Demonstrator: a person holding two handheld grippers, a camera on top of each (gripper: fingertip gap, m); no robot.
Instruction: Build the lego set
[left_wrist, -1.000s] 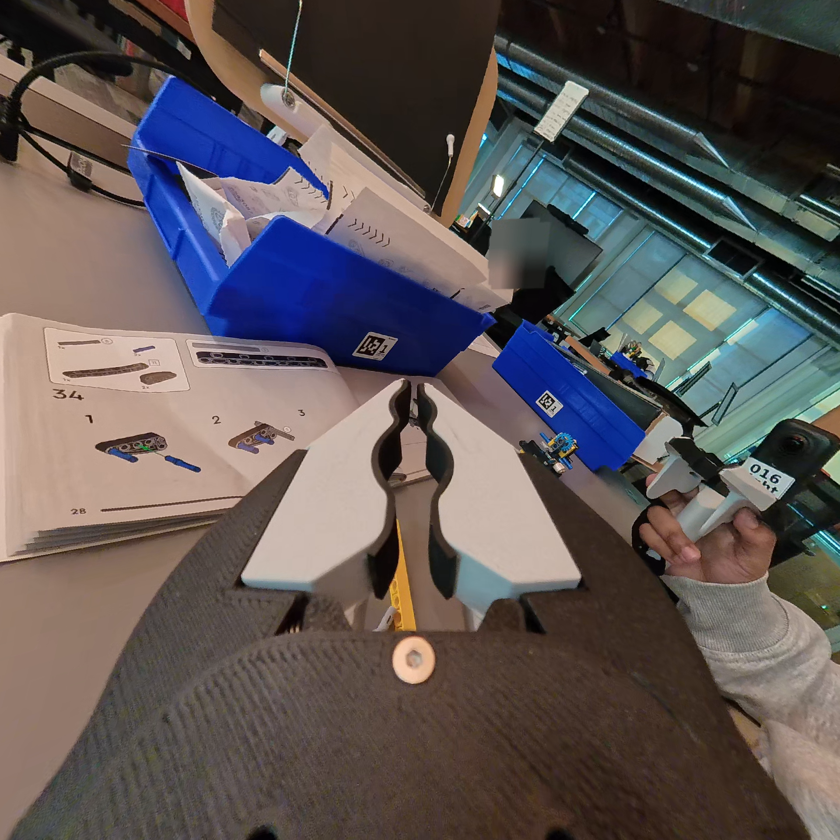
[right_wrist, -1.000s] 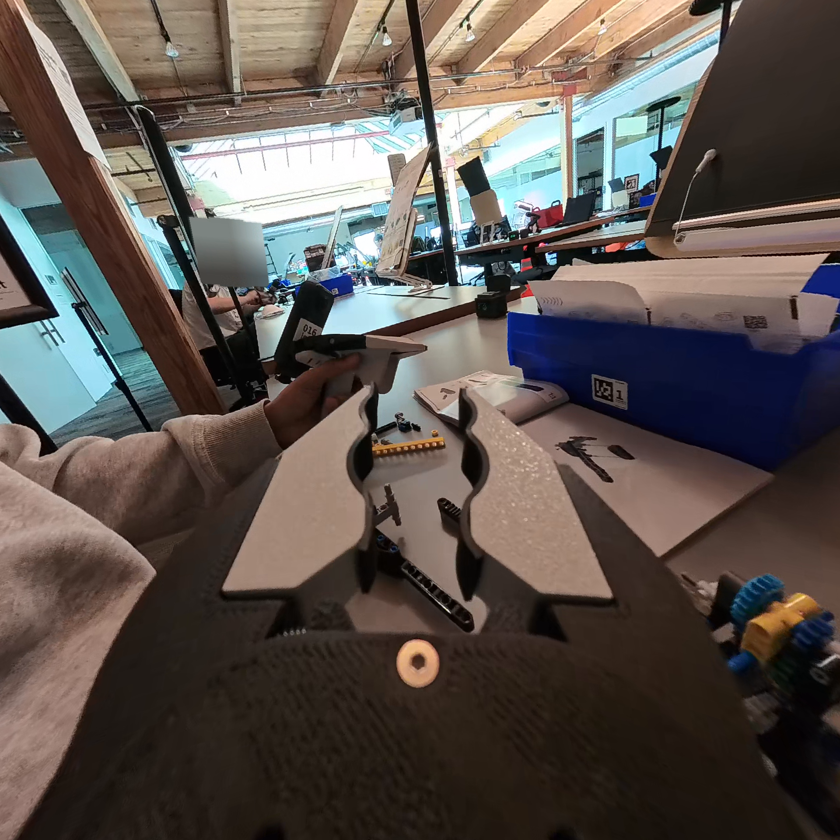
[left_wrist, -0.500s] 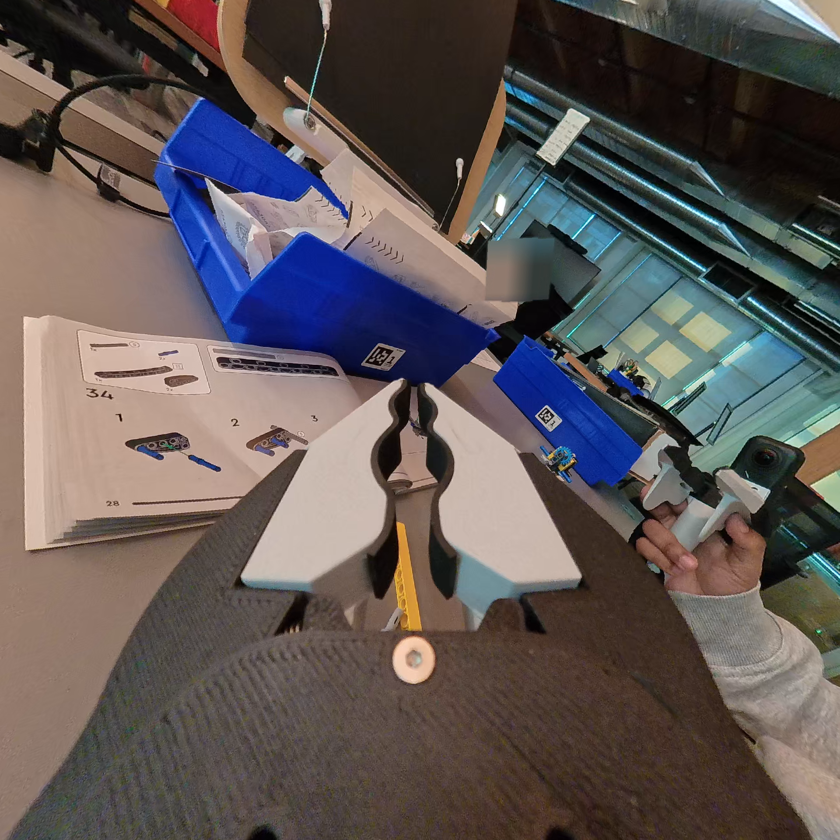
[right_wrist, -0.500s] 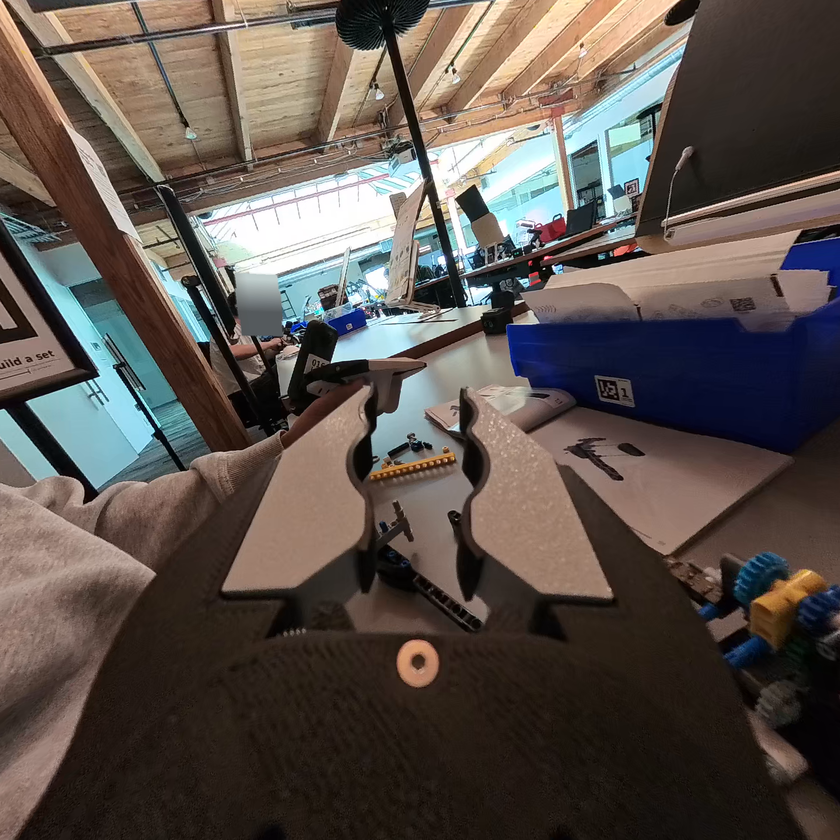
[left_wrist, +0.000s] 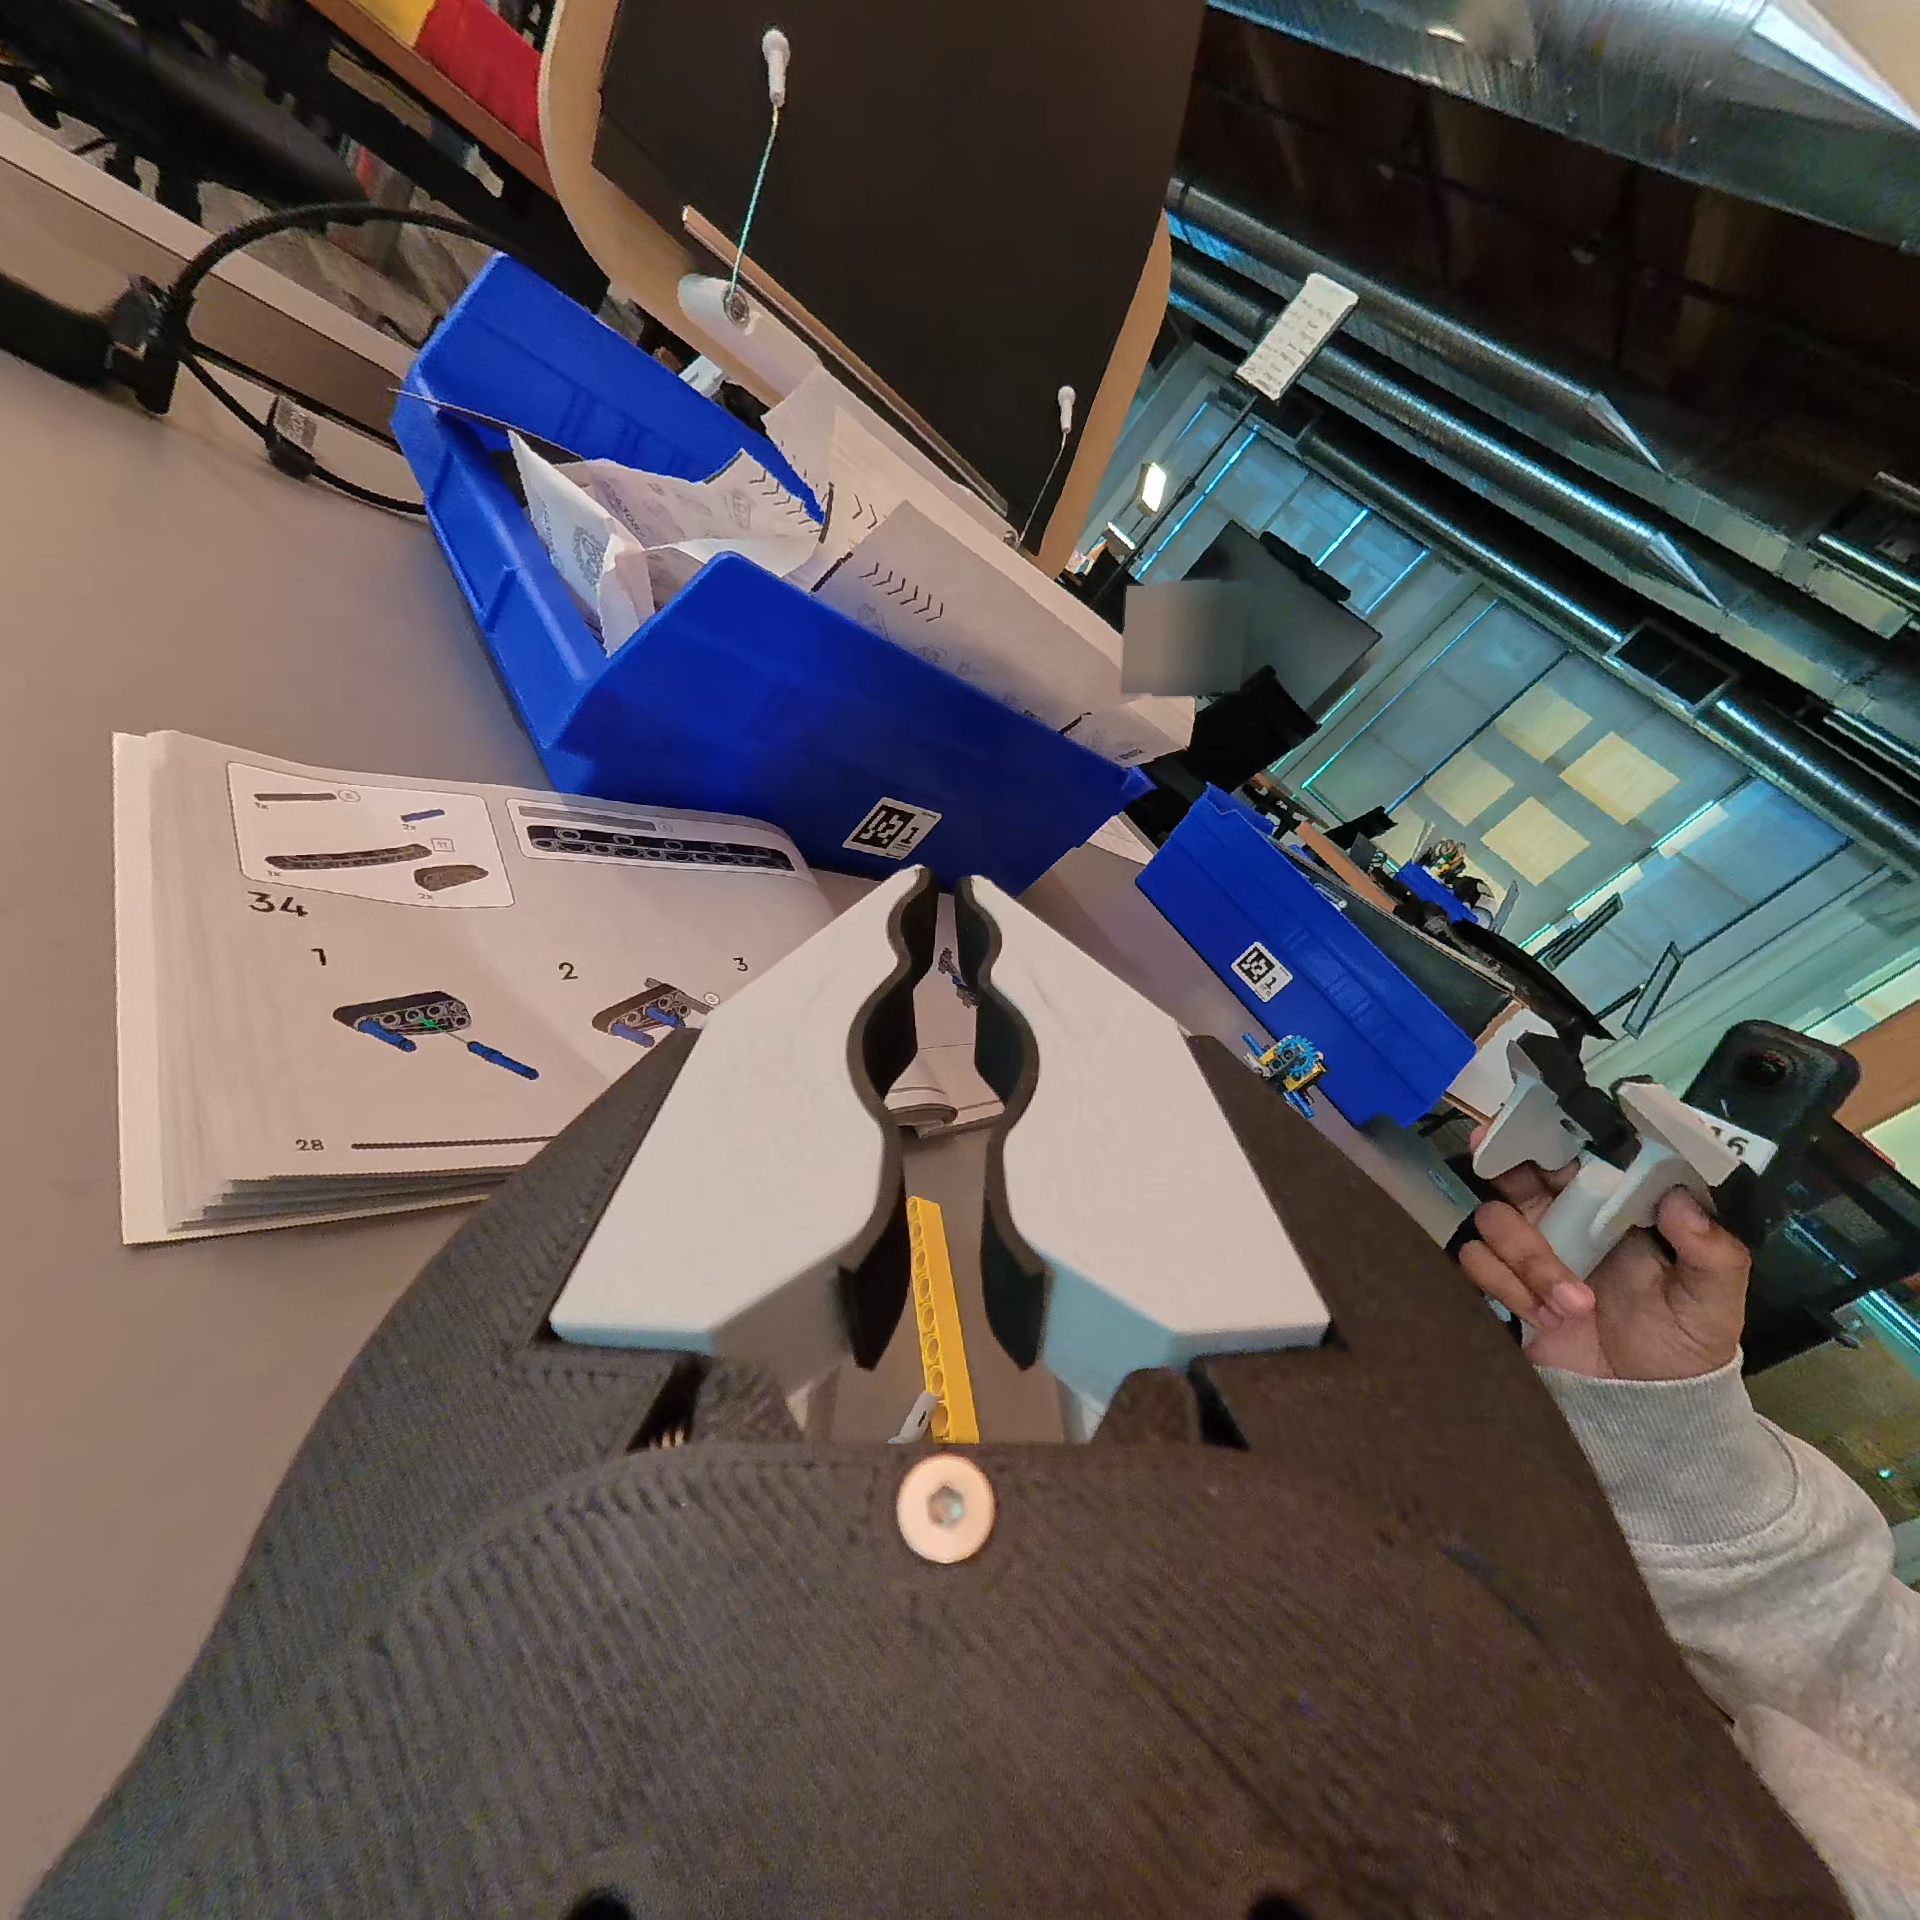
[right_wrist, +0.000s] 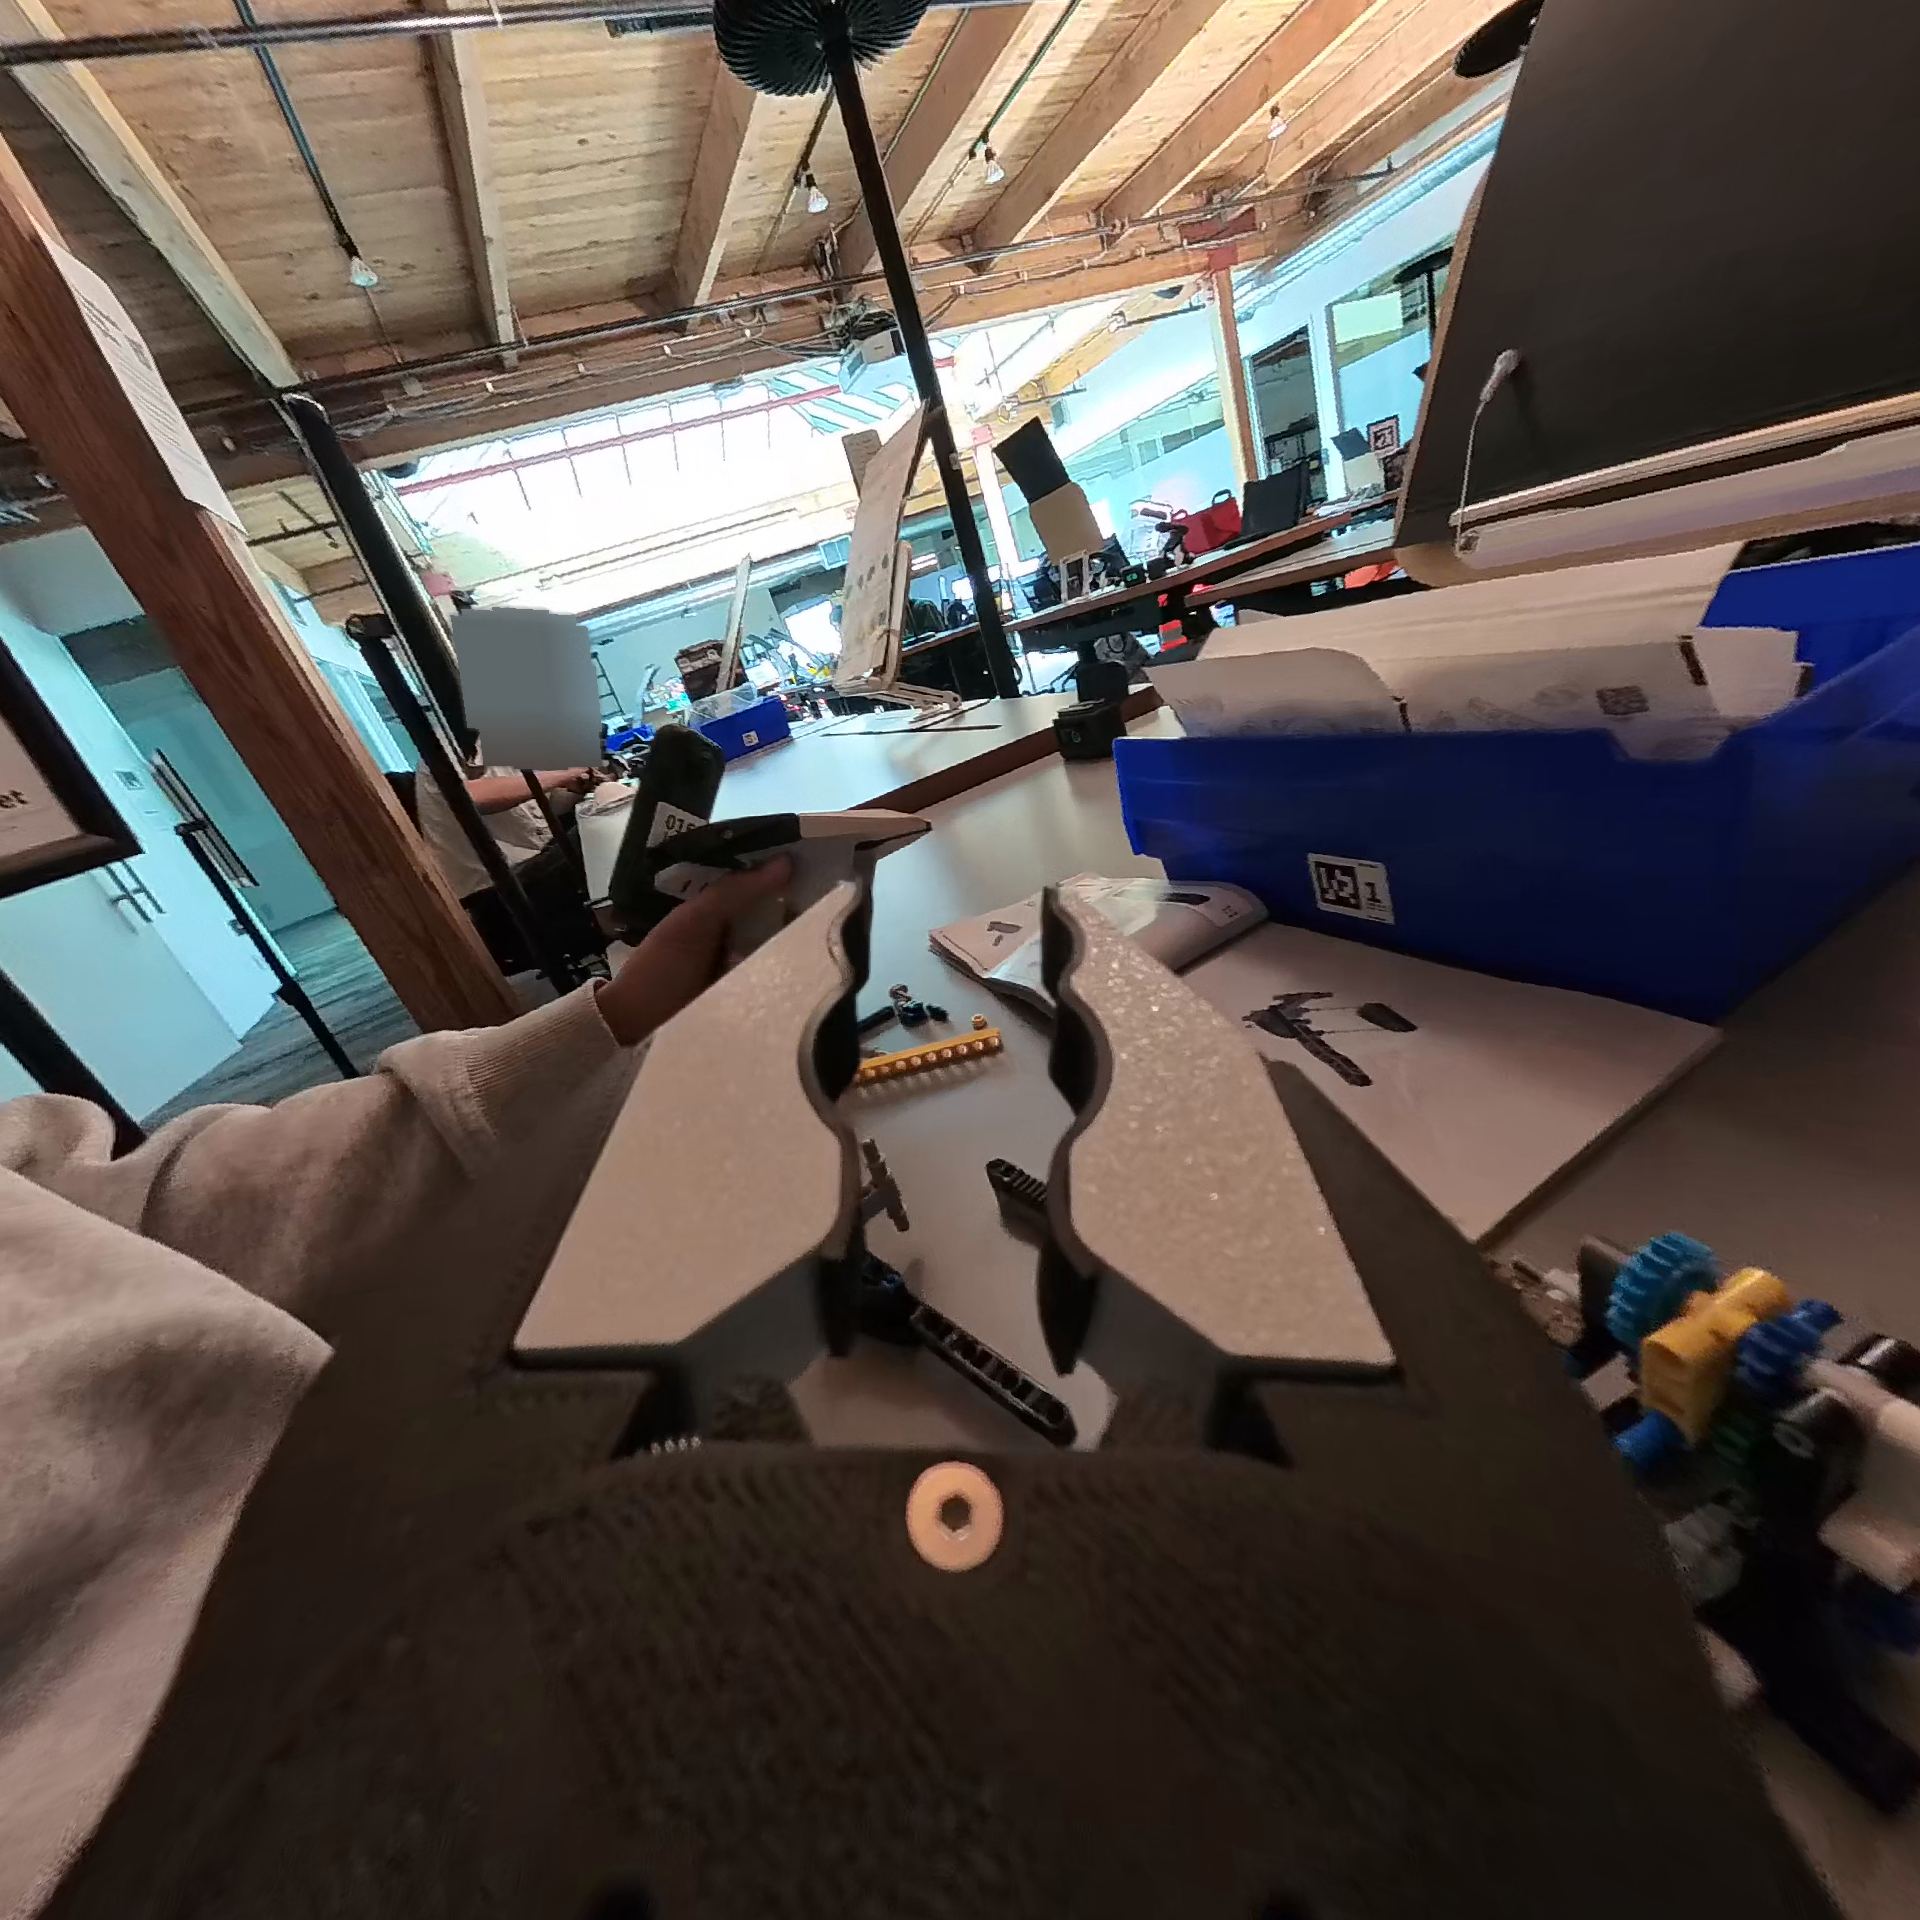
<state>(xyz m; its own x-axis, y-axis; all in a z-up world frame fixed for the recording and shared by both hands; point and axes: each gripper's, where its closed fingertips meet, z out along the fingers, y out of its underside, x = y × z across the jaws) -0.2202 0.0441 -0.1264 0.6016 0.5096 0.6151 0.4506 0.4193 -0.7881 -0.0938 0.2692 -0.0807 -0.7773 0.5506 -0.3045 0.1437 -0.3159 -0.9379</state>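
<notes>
My left gripper (left_wrist: 940, 894) is shut but for a thin slit, holds nothing, and hovers over a yellow beam (left_wrist: 940, 1330) lying on the grey table (left_wrist: 208, 582). My right gripper (right_wrist: 951, 904) is open and empty above loose parts: the yellow beam (right_wrist: 930, 1060), a long black beam (right_wrist: 992, 1377), a short black beam (right_wrist: 1018, 1184), a grey connector (right_wrist: 883, 1195) and small dark pieces (right_wrist: 909, 1013). A partial build with blue gears and a yellow block (right_wrist: 1704, 1340) sits at the right. The open instruction booklet (left_wrist: 416, 966) lies left of the left gripper.
A blue bin with papers (left_wrist: 831, 727) stands behind the booklet and shows in the right wrist view (right_wrist: 1507, 821). A second blue bin (left_wrist: 1309, 997) stands farther right, with the small build (left_wrist: 1288, 1060) before it. Black cables (left_wrist: 260, 343) run at the back left. The gap from one gripper's tips to the other's is roughly 25 centimetres.
The left gripper has shifted so that more of the yellow beam shows between its fingers. The right gripper has tilted up slightly. Both jaws stand as before.
</notes>
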